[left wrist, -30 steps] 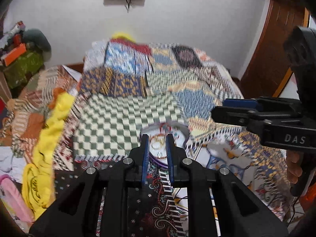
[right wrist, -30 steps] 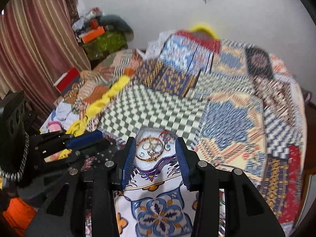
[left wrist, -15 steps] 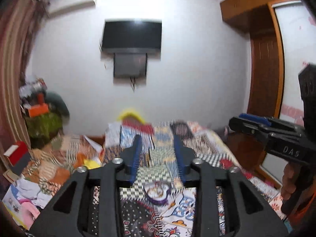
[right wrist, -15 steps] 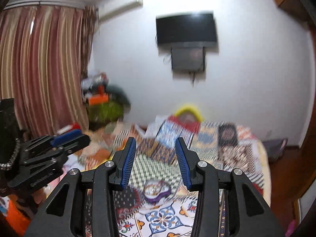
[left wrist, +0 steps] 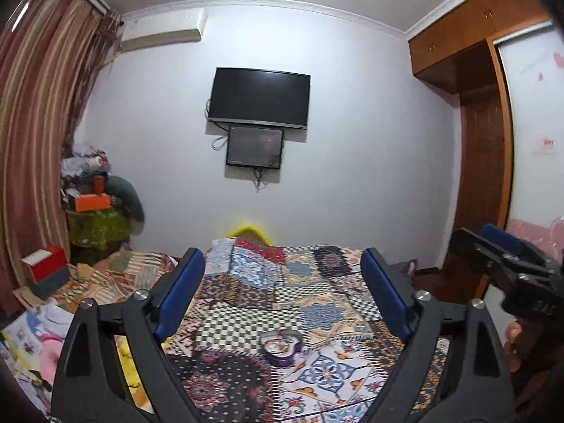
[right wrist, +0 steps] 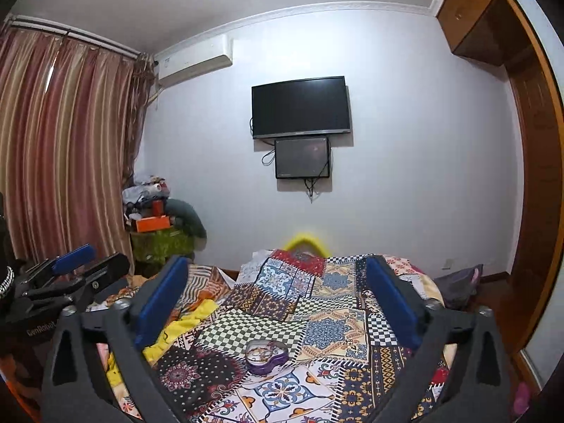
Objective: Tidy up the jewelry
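Both grippers are pointing out level over the bed, toward the far wall. The left gripper is spreading its jaws at this moment, and nothing is sitting between its blue pads; they are framing only the patchwork bedspread beyond. The right gripper is likewise opening wide, its pads bare, gripping nothing.

The jewelry box, a small purple heart-shaped tin with its lid off, is sitting on the bedspread near the foot of the bed, well below and beyond both sets of fingertips and touching neither. In the right wrist view the box is showing loops of gold and beaded pieces lying inside it, though they are too small to tell apart. It is resting where a green checkered patch is meeting a white patch with blue and orange flowers.

A hand is wrapping around the handle of the right gripper at the right edge of the left wrist view.

On the far wall a dark television is hanging with a smaller dark panel just below it. Striped curtains are covering the left side, and an orange box is lying on a cluttered stand in the far left corner. A yellow cloth is trailing along the left edge of the bed.
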A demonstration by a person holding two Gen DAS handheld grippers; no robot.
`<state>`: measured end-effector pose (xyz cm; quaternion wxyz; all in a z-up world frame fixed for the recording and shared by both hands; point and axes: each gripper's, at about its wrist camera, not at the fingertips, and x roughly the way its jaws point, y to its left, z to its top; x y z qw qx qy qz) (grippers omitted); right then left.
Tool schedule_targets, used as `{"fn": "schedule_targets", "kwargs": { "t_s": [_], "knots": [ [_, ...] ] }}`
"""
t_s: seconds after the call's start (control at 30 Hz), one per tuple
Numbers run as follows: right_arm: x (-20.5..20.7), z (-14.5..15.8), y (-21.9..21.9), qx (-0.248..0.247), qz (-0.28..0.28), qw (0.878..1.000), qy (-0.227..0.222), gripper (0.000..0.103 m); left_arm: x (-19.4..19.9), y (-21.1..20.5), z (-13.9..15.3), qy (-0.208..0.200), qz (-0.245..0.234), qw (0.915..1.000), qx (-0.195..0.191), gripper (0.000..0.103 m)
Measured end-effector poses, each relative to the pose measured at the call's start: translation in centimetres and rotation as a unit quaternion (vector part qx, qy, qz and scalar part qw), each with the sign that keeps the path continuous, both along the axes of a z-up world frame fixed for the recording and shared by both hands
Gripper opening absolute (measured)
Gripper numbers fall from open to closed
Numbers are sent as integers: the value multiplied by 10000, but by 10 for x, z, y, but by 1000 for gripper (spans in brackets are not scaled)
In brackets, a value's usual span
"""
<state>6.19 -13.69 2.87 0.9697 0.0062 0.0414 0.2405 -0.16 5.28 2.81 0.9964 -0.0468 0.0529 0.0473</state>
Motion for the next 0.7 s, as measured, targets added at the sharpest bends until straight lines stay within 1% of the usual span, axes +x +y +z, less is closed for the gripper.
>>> {"fn": "schedule_targets", "kwargs": {
  "t_s": [0.1,0.3,0.7],
  "knots": [
    [-2,-1,0,25,16,10000,23,103,-3,-4,-4,24,55,9999,108,91],
    [-4,-6,-2,7,59,9999,145,103,-5,-7,-7,67,37,9999,94,91],
    [-8,-12,-6,-40,93,9997,240,103,-2,-4,-11,155,-39,9999,-11,92]
  ]
}}
